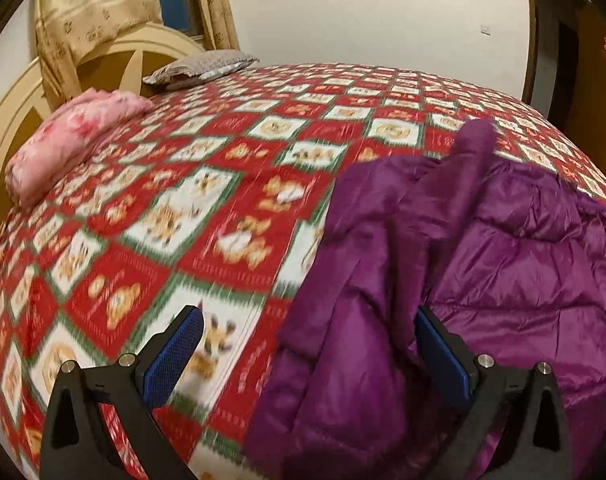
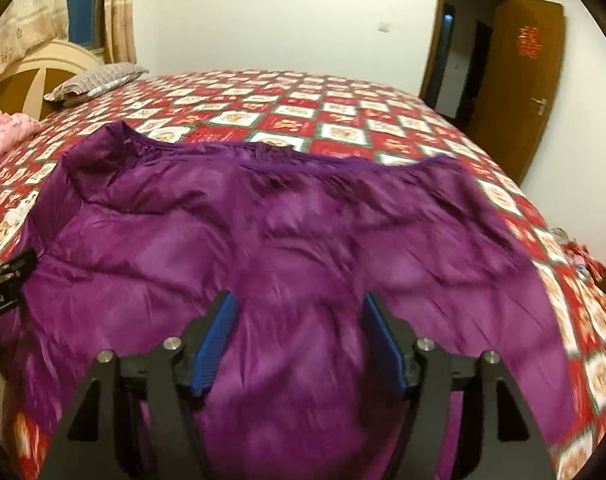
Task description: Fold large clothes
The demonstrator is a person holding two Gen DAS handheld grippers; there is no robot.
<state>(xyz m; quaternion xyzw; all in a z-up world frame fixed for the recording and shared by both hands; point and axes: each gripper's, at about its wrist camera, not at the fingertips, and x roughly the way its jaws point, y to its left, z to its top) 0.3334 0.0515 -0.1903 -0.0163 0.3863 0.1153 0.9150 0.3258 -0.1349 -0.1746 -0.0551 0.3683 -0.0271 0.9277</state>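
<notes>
— Nearest the lenses, item one?
— Right gripper (image 2: pixel 299 344): blue pads spread apart above the purple jacket (image 2: pixel 287 240), nothing pinched between them. Left gripper (image 1: pixel 309 354): jaws spread wide, one pad over the bedspread (image 1: pixel 191 216), the other at the jacket's edge, gripping nothing that can be seen

— Item two, the garment?
— Purple padded jacket, shiny lining, lying spread across the near part of the bed; from the left wrist view it fills the lower right, with one sleeve (image 1: pixel 473 156) standing up from it. Its far hem runs roughly across the bed. Blur hides the finer seams

— Underneath?
— Red, green and white patchwork bedspread with bear motifs, covering the whole bed

— Further back?
— Pink folded bedding (image 1: pixel 67 140) at the left edge; grey pillow (image 1: pixel 201 66) beyond it, by the cream headboard (image 1: pixel 103 60). Beige curtains (image 1: pixel 95 4) hang behind

— Farthest?
— White wall; brown door (image 2: pixel 519 92) standing open at the right, red paper ornament (image 2: pixel 527 42) stuck on it
</notes>
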